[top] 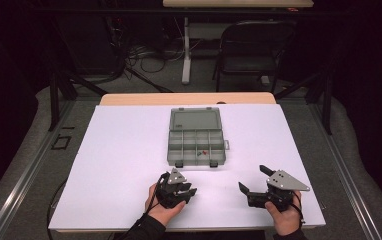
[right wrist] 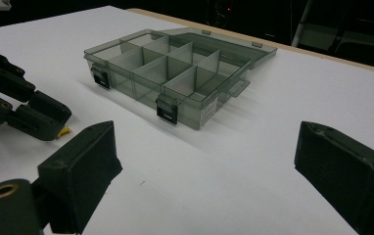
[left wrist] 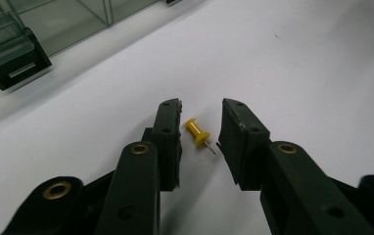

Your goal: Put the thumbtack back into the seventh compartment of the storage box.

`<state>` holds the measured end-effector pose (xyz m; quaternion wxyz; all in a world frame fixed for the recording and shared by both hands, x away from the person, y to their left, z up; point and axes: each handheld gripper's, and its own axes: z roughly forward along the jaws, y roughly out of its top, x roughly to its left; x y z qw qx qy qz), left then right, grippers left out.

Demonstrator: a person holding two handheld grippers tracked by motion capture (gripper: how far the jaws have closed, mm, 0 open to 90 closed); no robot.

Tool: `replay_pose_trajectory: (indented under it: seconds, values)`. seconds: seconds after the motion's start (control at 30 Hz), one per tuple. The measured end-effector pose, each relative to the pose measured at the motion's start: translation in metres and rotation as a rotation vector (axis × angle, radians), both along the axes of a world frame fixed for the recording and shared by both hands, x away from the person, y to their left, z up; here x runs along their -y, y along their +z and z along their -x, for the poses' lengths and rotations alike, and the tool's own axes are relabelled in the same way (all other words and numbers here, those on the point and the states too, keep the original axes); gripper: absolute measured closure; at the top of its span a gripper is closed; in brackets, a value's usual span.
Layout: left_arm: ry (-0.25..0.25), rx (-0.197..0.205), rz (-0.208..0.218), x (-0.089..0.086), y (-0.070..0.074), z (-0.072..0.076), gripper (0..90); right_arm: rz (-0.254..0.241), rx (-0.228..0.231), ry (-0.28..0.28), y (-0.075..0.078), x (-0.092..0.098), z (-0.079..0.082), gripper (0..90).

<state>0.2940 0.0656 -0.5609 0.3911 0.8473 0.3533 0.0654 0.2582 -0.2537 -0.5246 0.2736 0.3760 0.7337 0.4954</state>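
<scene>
L gripper (left wrist: 202,129) jaws narrow, not clamping: yellow pushpin (left wrist: 198,132) lying on white table (left wrist: 297,58) btwn the 2 pads, nearer the left one. R gripper (right wrist: 207,161) sitting wide, holding nothing.

The person's left hand (top: 165,209) comes in from the bottom edge of the high view in a dark sleeve and holds the black two-jaw left gripper (top: 188,191), which carries a grey three-cornered plate on top and points forward and to the right, low over the table. In the left gripper view its jaws stand narrowly apart, the pads (left wrist: 169,133) pressing on nothing. The right hand (top: 285,216) grips the black two-jaw right gripper (top: 253,179), also topped with a grey plate, aimed leftward and forward. Its jaws stand wide apart in the right gripper view, one low at the left, the other at the right.
</scene>
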Motion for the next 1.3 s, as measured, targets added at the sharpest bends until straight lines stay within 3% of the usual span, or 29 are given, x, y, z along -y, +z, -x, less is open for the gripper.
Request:
replay_pose_trajectory:
  seconds: [0.27, 0.43, 1.3]
  values:
    - [0.01, 0.012, -0.014, -0.0015, -0.0016, -0.0003, 75.8, -0.001, 0.002, -0.001, -0.0001, -0.0002, 0.0, 8.6]
    - [0.017, 0.013, -0.001, -0.0032, -0.0031, -0.0013, 81.8, 0.0, 0.003, 0.0, 0.0, -0.0004, 0.0001, 8.6]
    - [0.013, 0.001, 0.004, -0.0041, -0.0018, -0.0036, 83.2, -0.003, -0.001, -0.002, -0.0009, 0.0004, -0.0005, 8.7]
